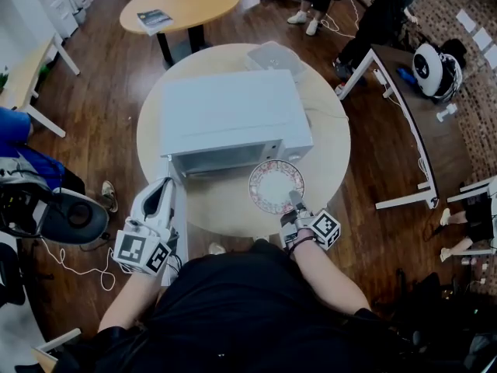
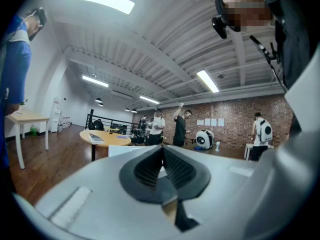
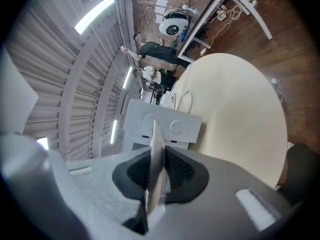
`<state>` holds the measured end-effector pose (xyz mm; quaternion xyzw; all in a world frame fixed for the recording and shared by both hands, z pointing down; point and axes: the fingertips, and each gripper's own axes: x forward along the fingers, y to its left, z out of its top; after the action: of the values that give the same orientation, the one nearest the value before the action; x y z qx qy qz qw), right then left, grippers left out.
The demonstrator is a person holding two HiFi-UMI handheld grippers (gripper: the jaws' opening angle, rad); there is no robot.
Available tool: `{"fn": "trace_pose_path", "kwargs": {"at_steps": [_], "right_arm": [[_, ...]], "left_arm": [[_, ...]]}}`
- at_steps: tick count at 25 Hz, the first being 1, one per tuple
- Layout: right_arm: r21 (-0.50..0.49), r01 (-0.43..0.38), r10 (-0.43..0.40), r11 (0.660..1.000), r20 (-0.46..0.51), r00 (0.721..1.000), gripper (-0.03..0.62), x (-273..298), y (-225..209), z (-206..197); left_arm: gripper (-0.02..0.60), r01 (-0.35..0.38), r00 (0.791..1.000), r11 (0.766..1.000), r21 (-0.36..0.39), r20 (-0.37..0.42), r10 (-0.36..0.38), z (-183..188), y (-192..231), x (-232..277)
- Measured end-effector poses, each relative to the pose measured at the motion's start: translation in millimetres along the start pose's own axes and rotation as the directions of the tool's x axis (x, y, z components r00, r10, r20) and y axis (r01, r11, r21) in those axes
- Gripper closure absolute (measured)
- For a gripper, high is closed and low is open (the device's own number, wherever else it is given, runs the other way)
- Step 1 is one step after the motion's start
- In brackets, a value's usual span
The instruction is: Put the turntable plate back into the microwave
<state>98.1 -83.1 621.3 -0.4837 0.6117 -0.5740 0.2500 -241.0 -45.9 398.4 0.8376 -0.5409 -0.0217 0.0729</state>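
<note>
- The microwave (image 1: 233,115) is sitting in the middle of a round cream table (image 1: 330,158), with its front facing the person.
- Its door (image 1: 177,228) is standing open, swinging out toward the person from the microwave's front left corner.
- The turntable plate (image 1: 276,186) is hanging in the air just in front of the microwave's right front corner, outside the cavity, with the tabletop below it.
- The right gripper (image 1: 296,203) is reaching toward the microwave from the person's side and is pinching the plate's near rim. Its jaws are pressing on the rim from both sides.
- In the right gripper view, the plate (image 3: 155,149) is showing edge-on as a thin pale blade running up between the two dark pads (image 3: 177,171) of the right gripper (image 3: 156,176).
- Beyond the plate in that view, the microwave's control panel (image 3: 162,126) is showing two round knobs.
- The left gripper (image 1: 165,186) is hovering just to the left of the microwave's open door, close to the front left corner.
- In the left gripper view, the jaws of the left gripper (image 2: 162,156) are meeting along a line, and nothing is showing between them.
- A second round wooden table (image 1: 182,2) is standing well behind the microwave, and several people are standing further back.
</note>
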Motion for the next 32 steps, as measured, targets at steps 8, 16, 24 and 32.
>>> {"fn": "trace_pose_path", "kwargs": {"at_steps": [8, 16, 24, 32], "right_arm": [[-0.010, -0.019, 0.018, 1.000, -0.052, 0.998, 0.562, 10, 10, -11], [-0.041, -0.041, 0.036, 0.998, -0.123, 0.992, 0.562, 25, 16, -22], [-0.056, -0.079, 0.066, 0.995, -0.213, 0.975, 0.562, 42, 27, -42], [-0.070, -0.084, 0.063, 0.994, -0.261, 0.963, 0.562, 49, 28, -47]], "left_arm": [[0.578, -0.024, 1.000, 1.000, 0.002, 0.005, 0.024, 2, 0, -3], [0.578, -0.058, 0.998, 0.998, 0.004, 0.017, 0.058, 4, 2, -5], [0.578, -0.098, 0.995, 0.995, 0.003, 0.016, 0.098, 2, 5, -11], [0.578, -0.120, 0.993, 0.993, -0.002, 0.023, 0.120, 1, 3, -10]]}}
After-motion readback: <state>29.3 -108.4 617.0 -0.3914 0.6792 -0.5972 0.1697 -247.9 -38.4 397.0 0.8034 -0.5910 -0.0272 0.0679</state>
